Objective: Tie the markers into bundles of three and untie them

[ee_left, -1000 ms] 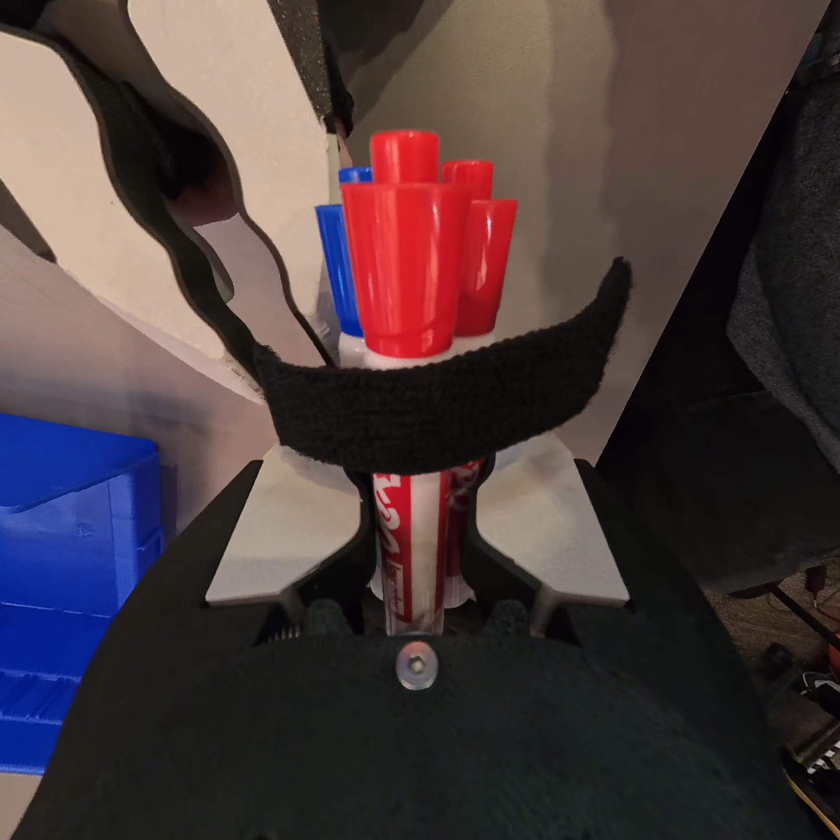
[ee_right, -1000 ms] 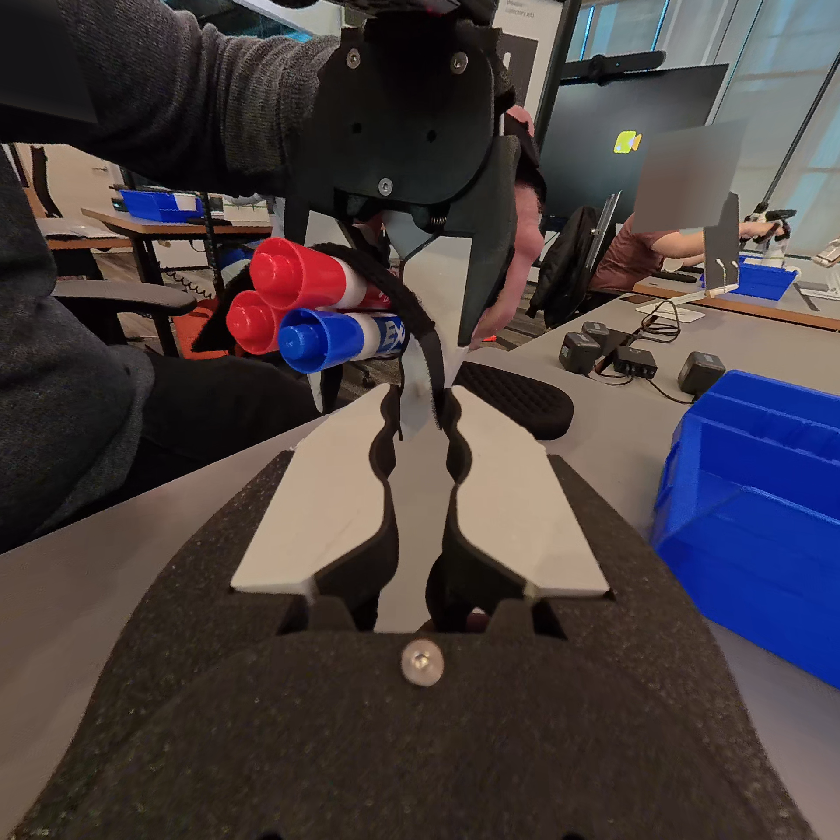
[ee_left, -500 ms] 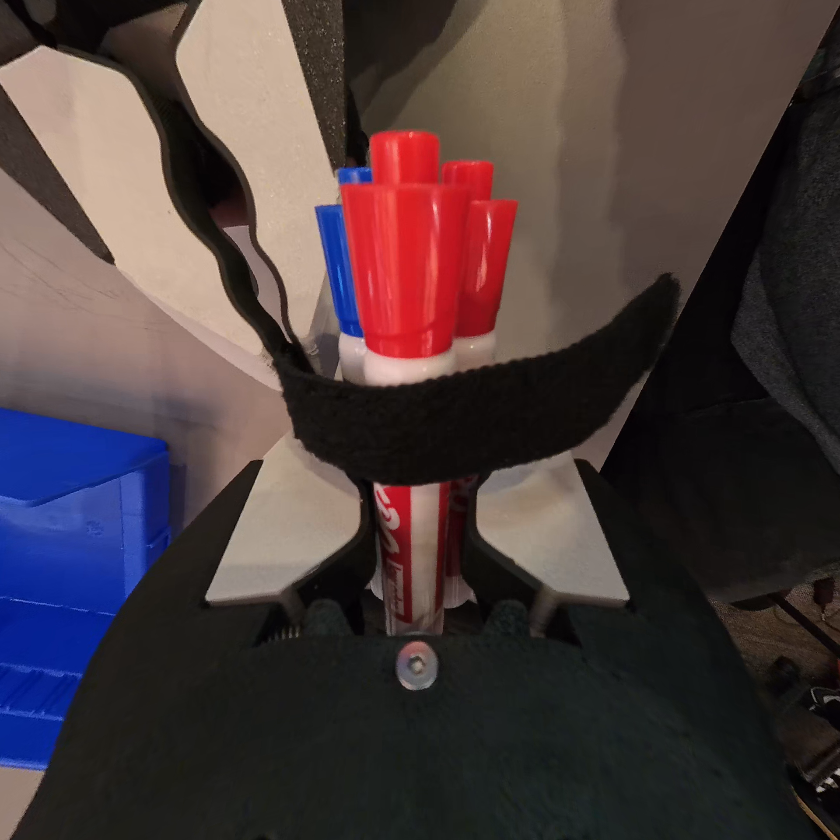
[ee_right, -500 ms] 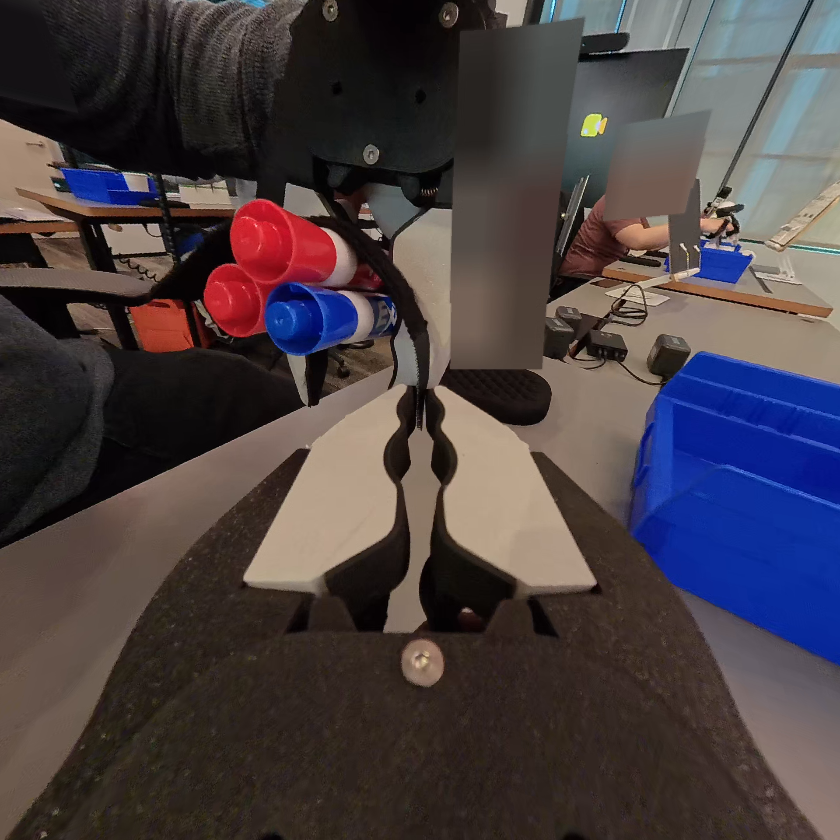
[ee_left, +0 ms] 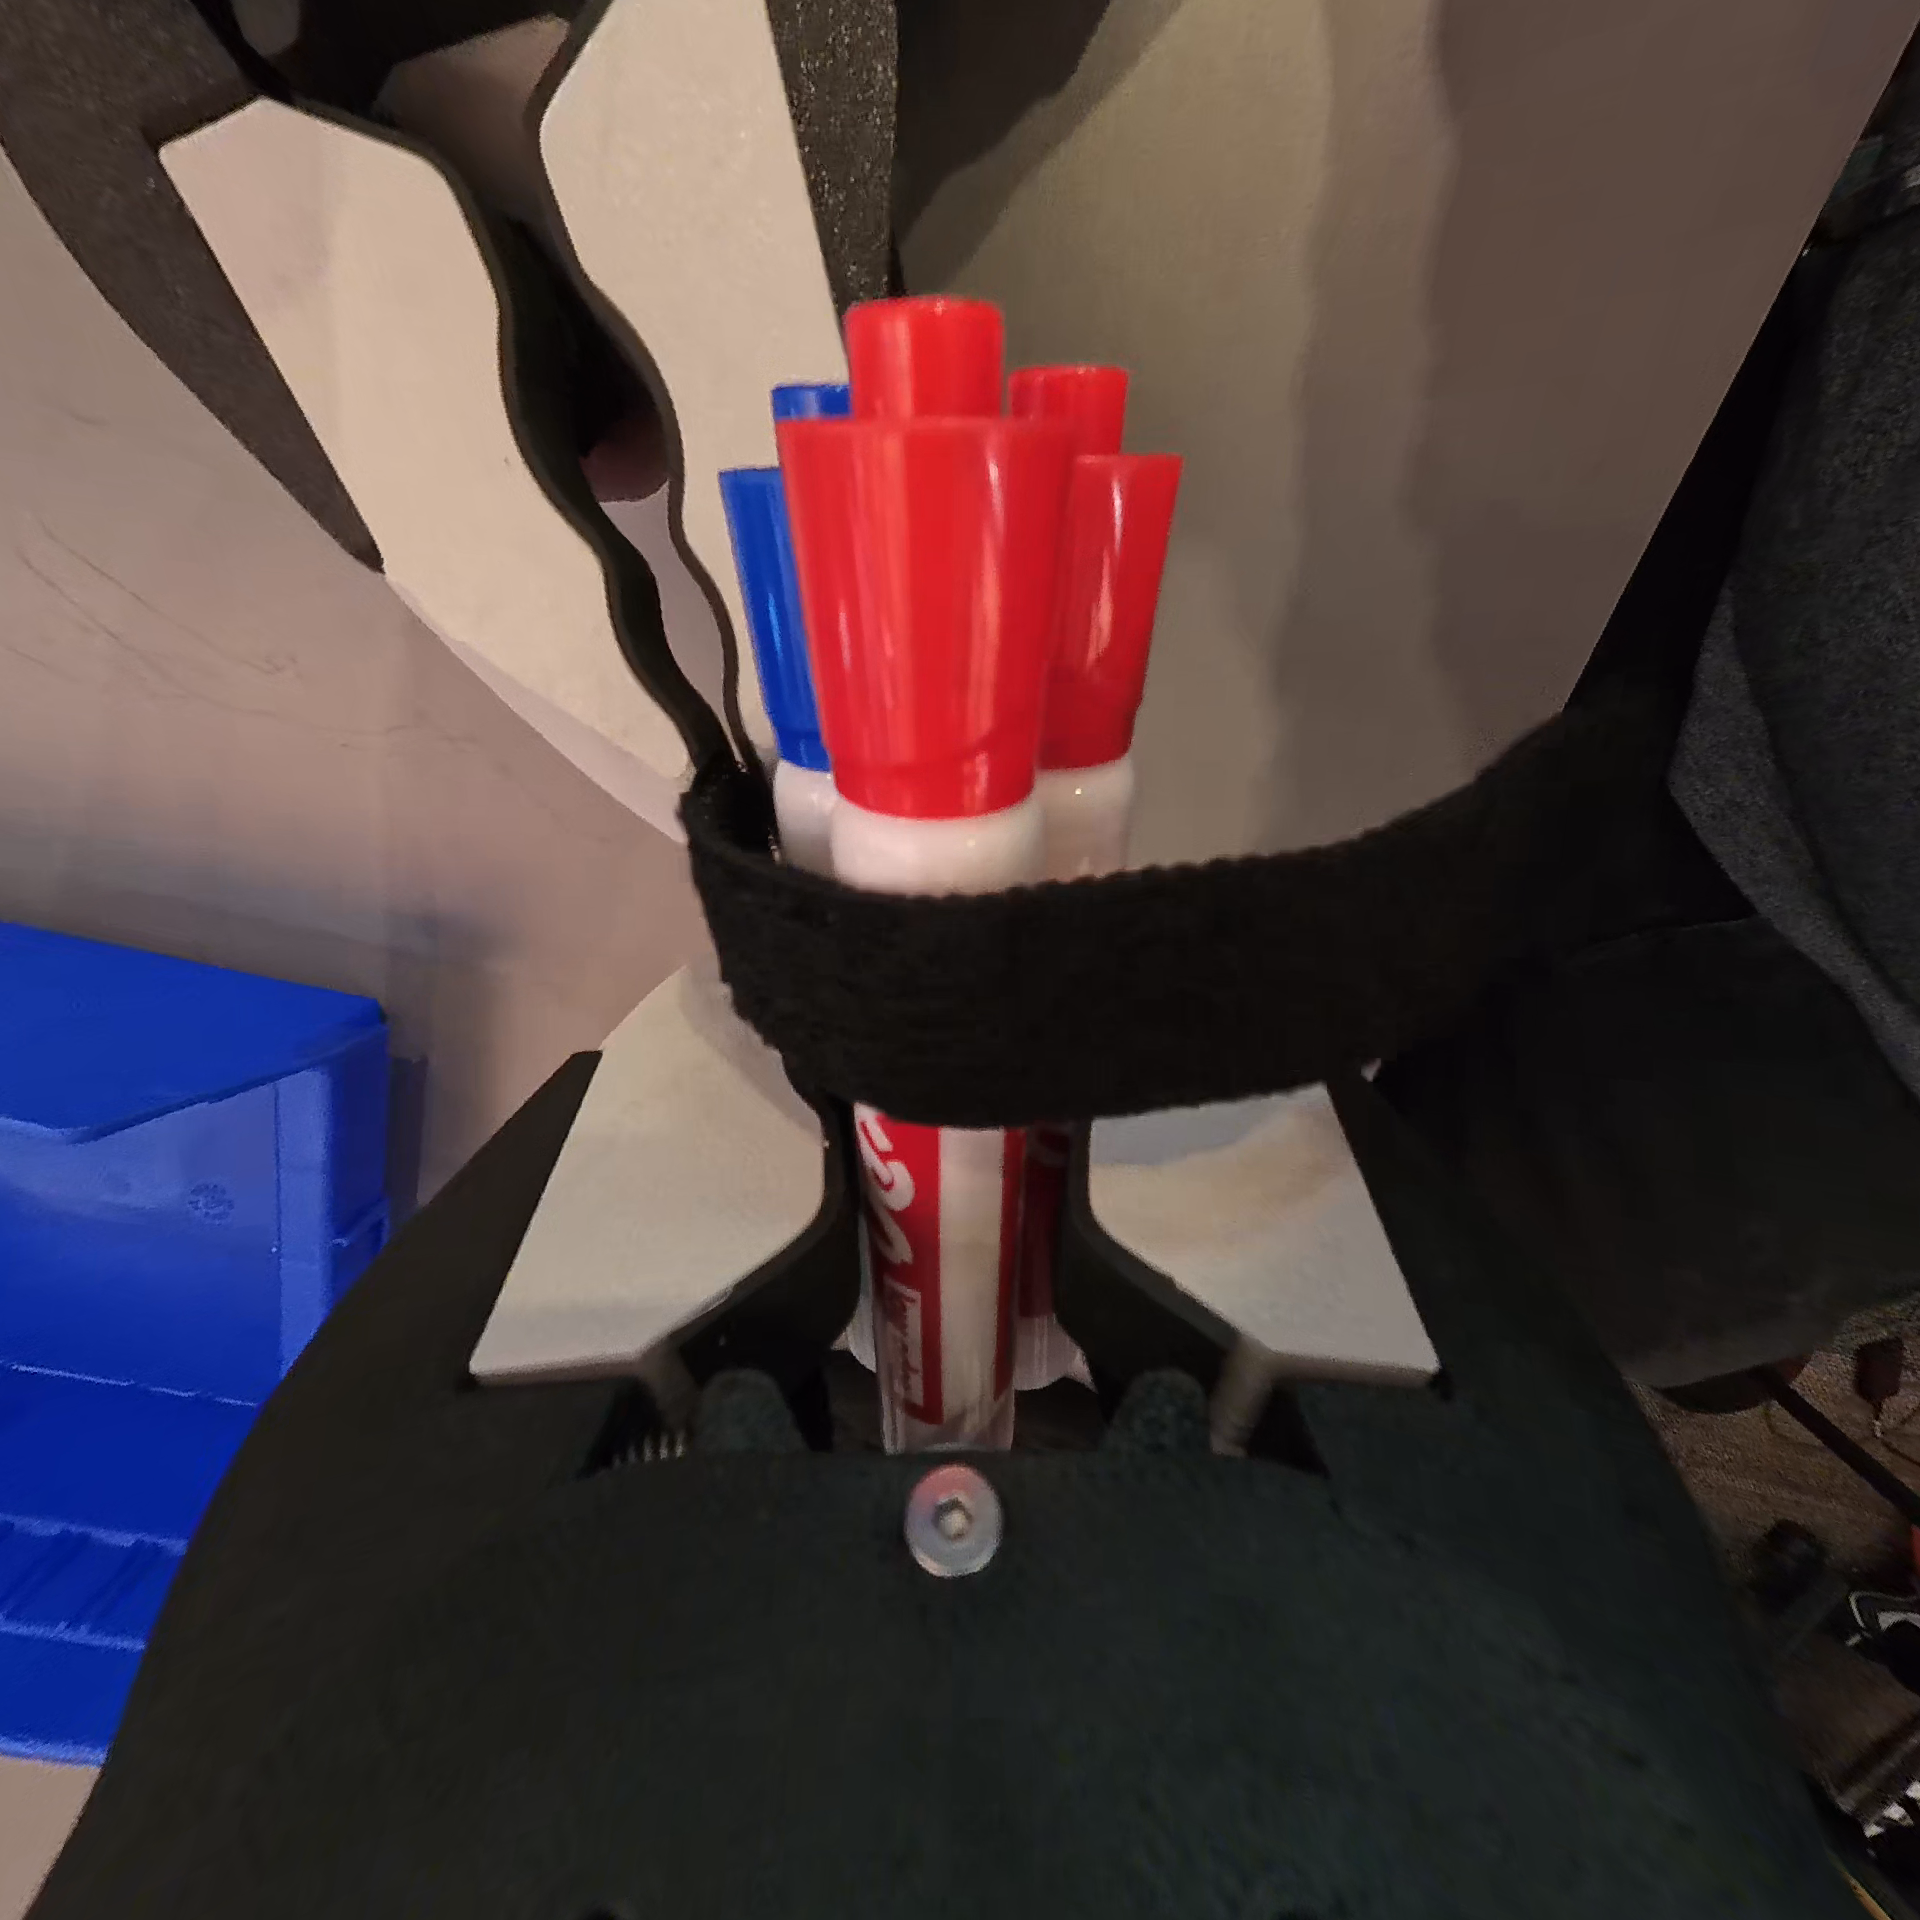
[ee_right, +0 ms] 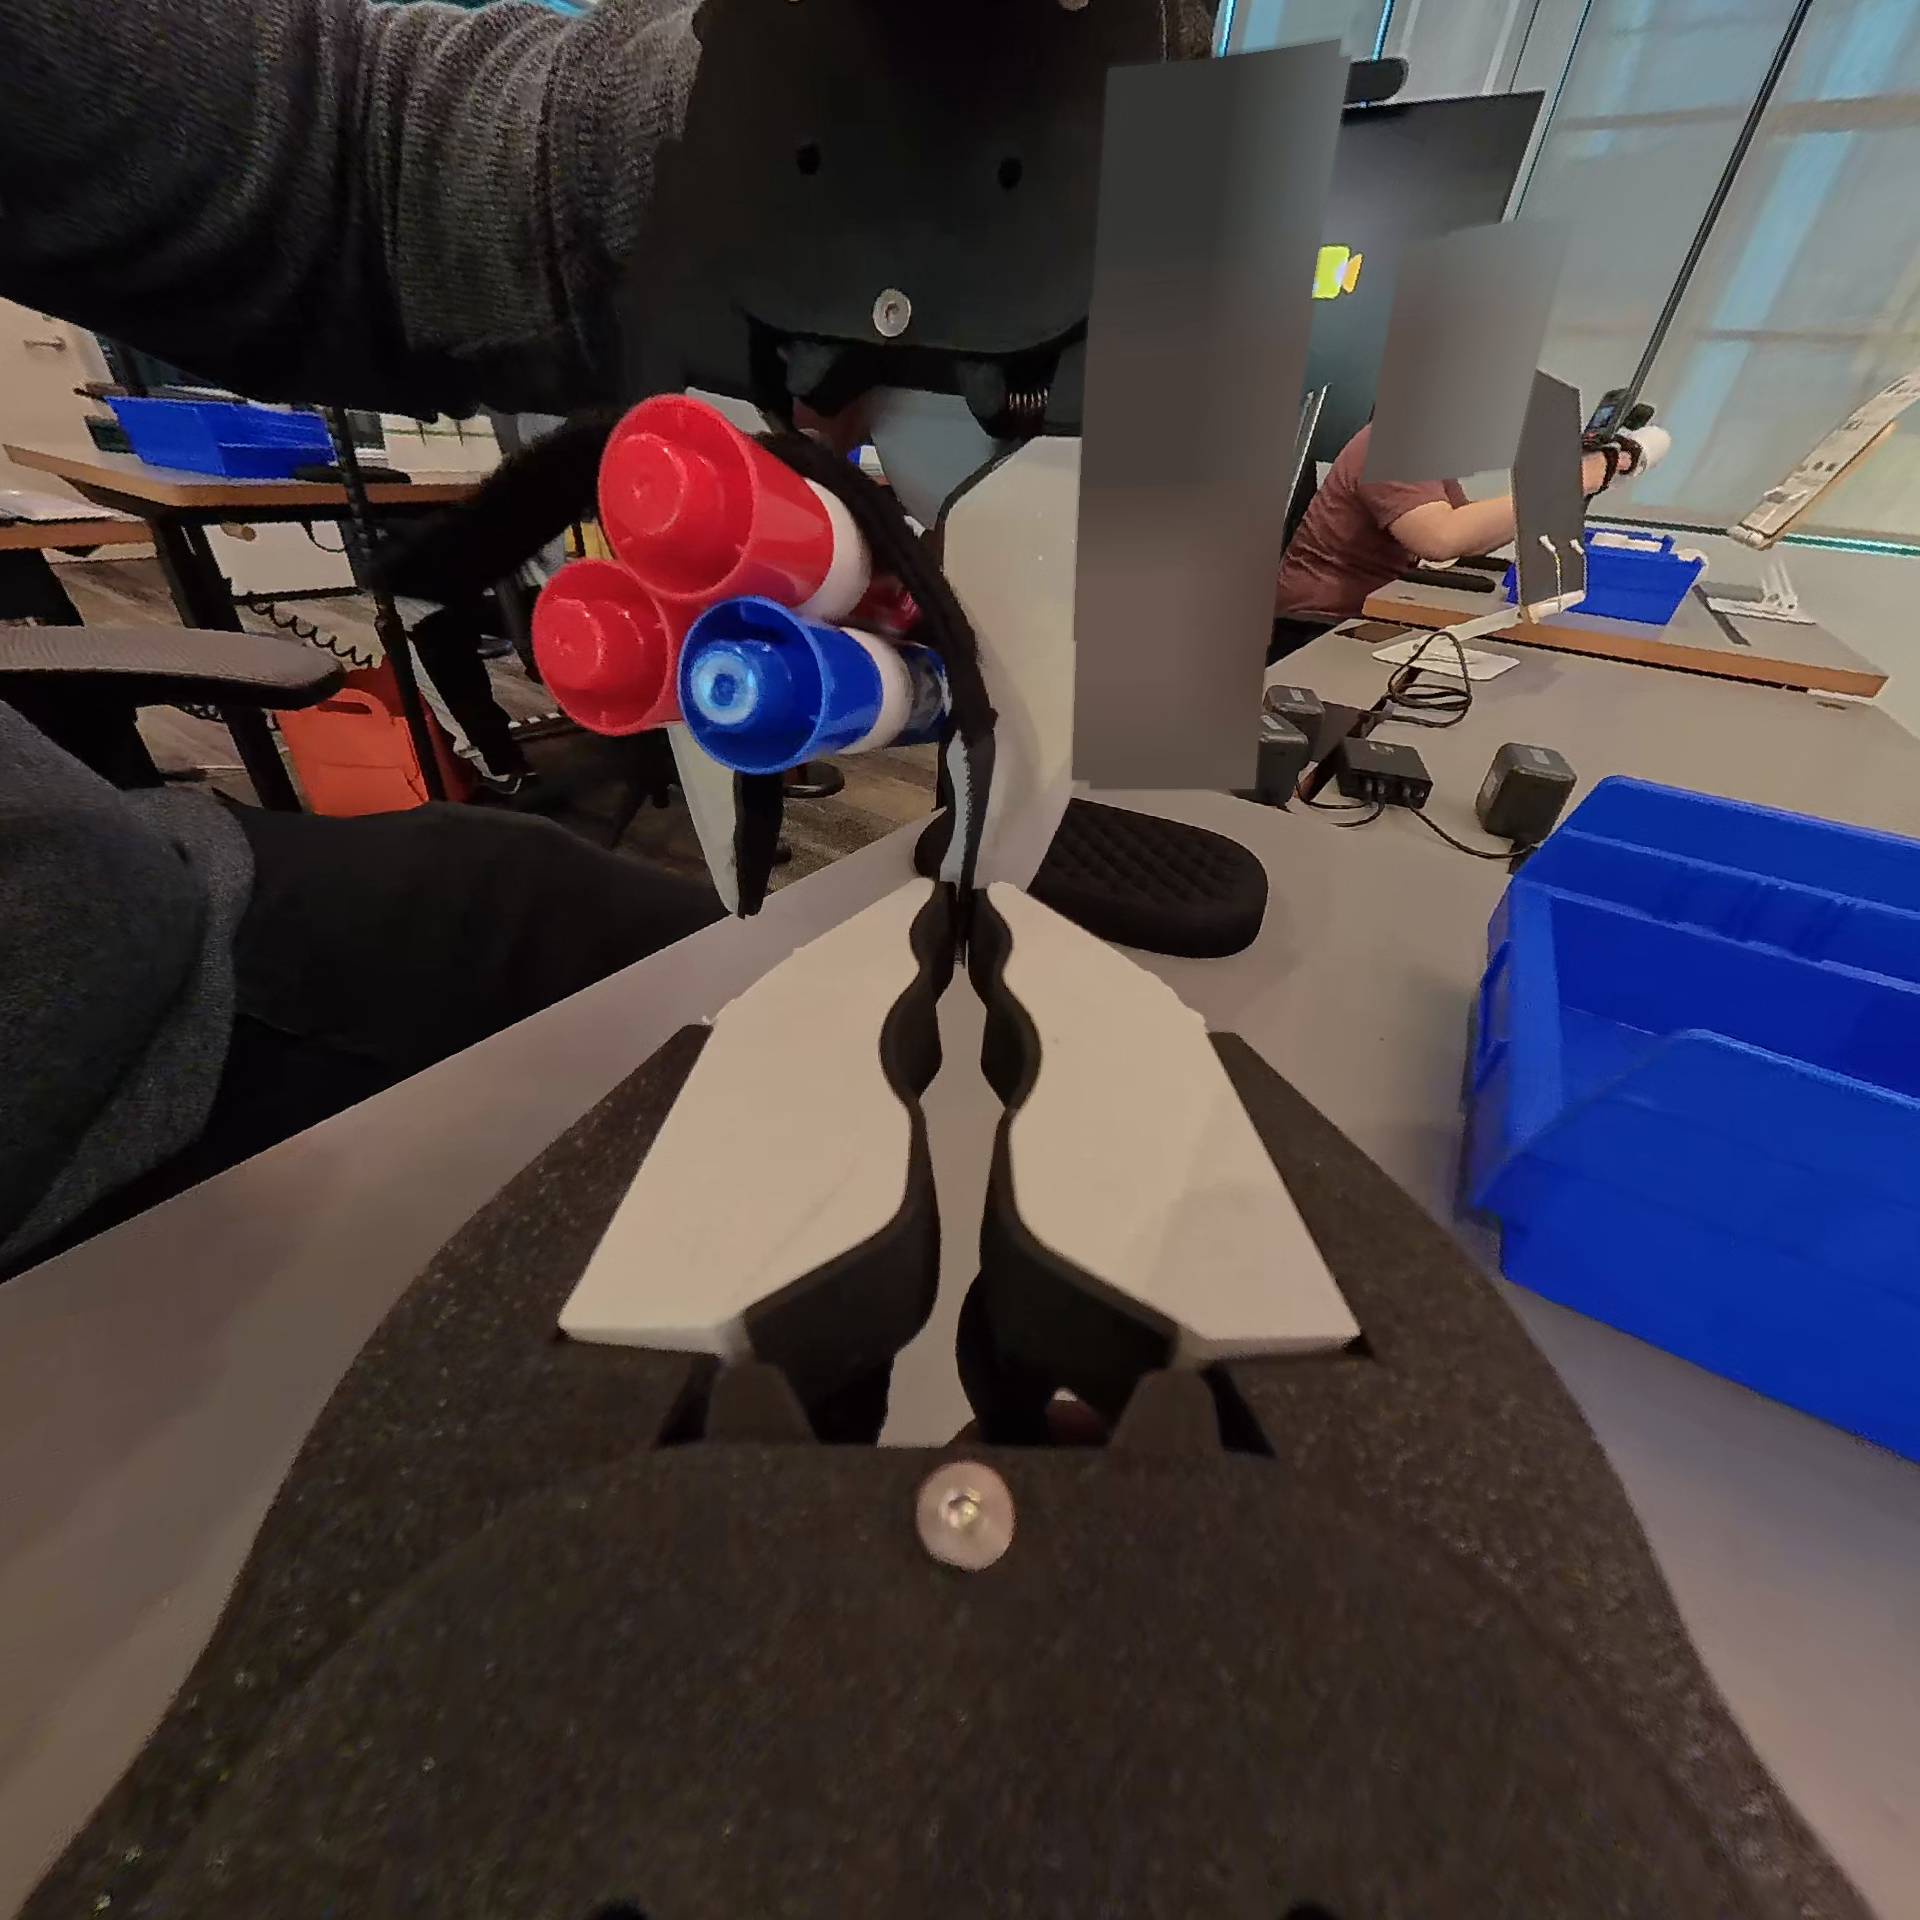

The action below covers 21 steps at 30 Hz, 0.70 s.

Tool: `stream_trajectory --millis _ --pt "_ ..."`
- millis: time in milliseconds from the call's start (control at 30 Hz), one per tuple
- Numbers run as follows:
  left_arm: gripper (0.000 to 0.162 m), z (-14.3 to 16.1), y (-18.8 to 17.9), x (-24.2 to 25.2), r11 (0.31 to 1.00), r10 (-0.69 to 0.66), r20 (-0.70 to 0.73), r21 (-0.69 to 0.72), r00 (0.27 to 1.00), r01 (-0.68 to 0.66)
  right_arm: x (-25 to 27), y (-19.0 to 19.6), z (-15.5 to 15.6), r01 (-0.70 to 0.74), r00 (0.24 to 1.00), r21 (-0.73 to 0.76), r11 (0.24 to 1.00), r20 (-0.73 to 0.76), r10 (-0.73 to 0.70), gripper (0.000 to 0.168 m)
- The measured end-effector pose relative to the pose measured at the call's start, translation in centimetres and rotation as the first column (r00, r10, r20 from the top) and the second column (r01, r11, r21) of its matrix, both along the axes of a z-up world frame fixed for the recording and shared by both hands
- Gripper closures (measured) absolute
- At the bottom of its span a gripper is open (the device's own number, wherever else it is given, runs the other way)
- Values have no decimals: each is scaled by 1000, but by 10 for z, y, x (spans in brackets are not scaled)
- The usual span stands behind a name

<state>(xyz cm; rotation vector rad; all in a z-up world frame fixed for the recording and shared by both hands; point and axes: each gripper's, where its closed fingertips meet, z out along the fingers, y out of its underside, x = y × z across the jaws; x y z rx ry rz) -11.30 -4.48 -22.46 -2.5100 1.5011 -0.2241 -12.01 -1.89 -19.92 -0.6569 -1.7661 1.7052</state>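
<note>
Three markers, two red [ee_left: 920,623] and one blue [ee_left: 774,623], stand in my left gripper [ee_left: 951,1132], which is shut on their barrels. A black fabric strap [ee_left: 1039,997] wraps around them just below the caps, and its free end trails to the right. My right gripper [ee_left: 727,758] reaches in from the upper left. In the right wrist view the right gripper [ee_right: 961,899] is shut on the strap's end [ee_right: 961,790]. The left gripper [ee_right: 862,831] holds the markers [ee_right: 717,623] above it, caps toward the camera.
A blue bin [ee_right: 1714,1039] stands on the grey table [ee_right: 312,1247] at the right and also shows in the left wrist view [ee_left: 156,1247]. A black padded rest [ee_right: 1153,883] and small chargers [ee_right: 1382,769] lie behind. A person [ee_right: 1351,540] sits at a far desk. Some 6 centimetres of space lies between my two pairs of fingers.
My right gripper has shut on the strap's end and drawn it snug around the markers. The strap's free end has swung out farther right. The left gripper still holds the markers.
</note>
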Motion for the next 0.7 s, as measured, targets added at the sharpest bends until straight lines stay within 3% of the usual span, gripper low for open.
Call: stream_trajectory --millis 300,700 --pt "119 1 2 -2 1000 9 9 7 1000 -9 0 -1 0 19 1000 2 1000 6 -19 163" --pt "119 0 1 -3 1000 12 7 6 1000 -12 11 -17 1 -75 997 -12 997 9 75 126"
